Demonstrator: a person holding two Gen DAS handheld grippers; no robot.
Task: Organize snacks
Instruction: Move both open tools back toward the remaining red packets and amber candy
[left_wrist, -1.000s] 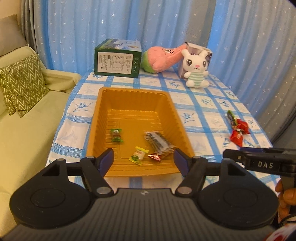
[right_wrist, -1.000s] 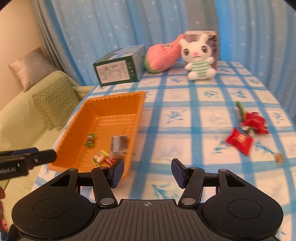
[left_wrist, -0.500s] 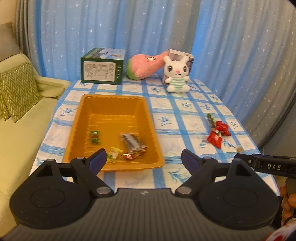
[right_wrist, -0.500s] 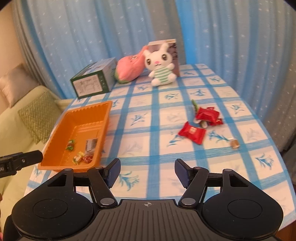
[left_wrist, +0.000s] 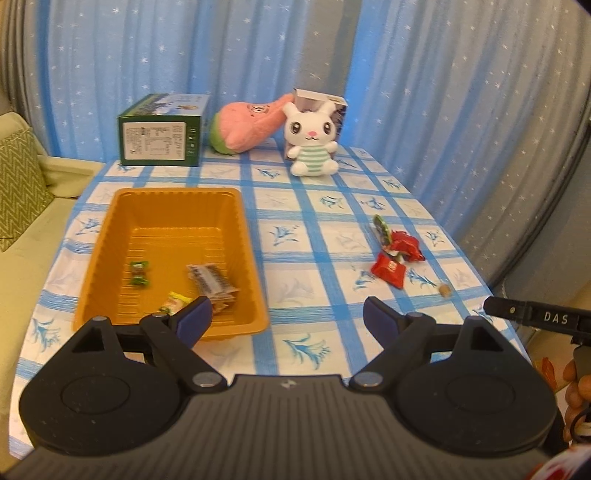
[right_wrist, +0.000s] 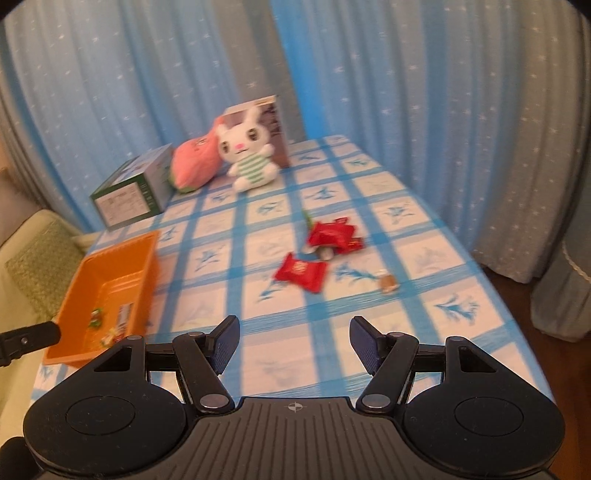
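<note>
At nine o'clock on the blue-and-white checked tablecloth (left_wrist: 306, 254) sits the orange rectangular plastic tray (left_wrist: 110, 236). Inside it, near its front end, lie a green-wrapped candy (left_wrist: 139, 272), a yellow-wrapped candy (left_wrist: 173, 302) and a grey striped snack packet (left_wrist: 209, 277). The left gripper (left_wrist: 286, 317) hovers above the table's near edge with its dark blue pads (left_wrist: 194, 322) spread wide and nothing between them; its left pad overlaps the tray's front right corner in the view.

At twelve o'clock, along the far edge, stand a dark green cardboard box (left_wrist: 160, 131), a pink and green plush toy (left_wrist: 251, 123) lying on its side, and a white plush rabbit in a striped green shirt (left_wrist: 312, 142) propped against a small upright printed box (left_wrist: 334, 105).

At two to three o'clock the snacks outside the tray cluster on the cloth: a narrow green-wrapped sweet (left_wrist: 381, 227), a crumpled red foil packet (left_wrist: 406, 246) just beside it, a flat red square packet (left_wrist: 388, 271) close in front, and a small tan wrapped candy (left_wrist: 444, 291) a little apart toward the right edge.

The right gripper (right_wrist: 293, 343) hangs over the near edge, its blue pads (right_wrist: 225, 341) moderately apart and empty, with the red packets ahead. This view is blurred.
</note>
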